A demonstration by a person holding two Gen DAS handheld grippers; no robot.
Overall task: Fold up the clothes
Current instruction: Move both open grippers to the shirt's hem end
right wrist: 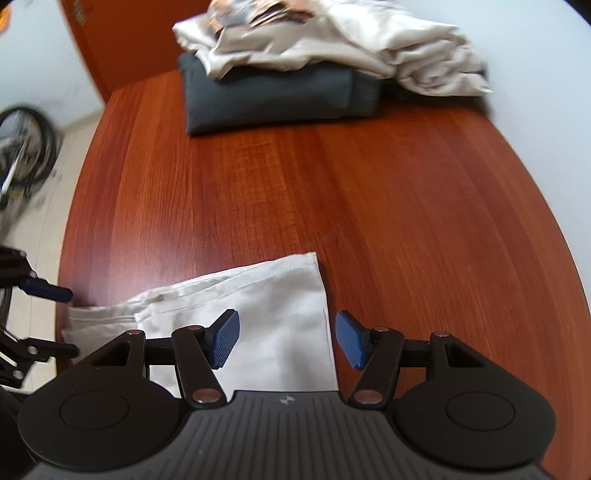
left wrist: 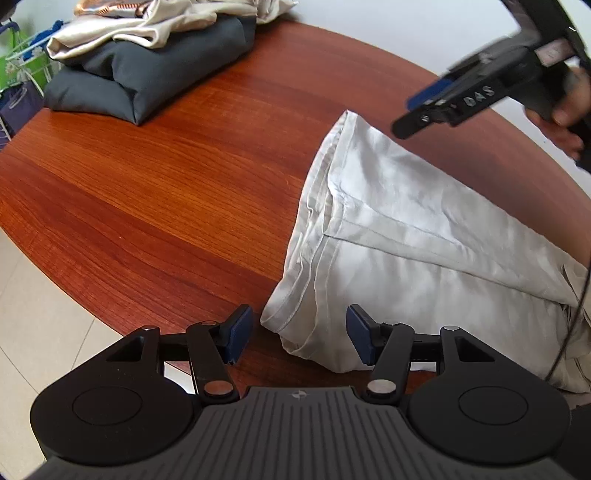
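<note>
A pale grey-white garment lies partly folded on the red-brown wooden table. My left gripper is open and hovers over the garment's near hemmed corner, with cloth below the gap and the pads not pressing on it. The right gripper, held by a hand, hangs above the garment's far corner in the left wrist view. In the right wrist view the right gripper is open above the same garment, over its right edge. The left gripper shows at the left border there.
A folded dark grey item with crumpled cream cloth on top sits at the table's far side, also as dark fold and cream cloth. A bicycle wheel stands on the tiled floor beyond the table's left edge.
</note>
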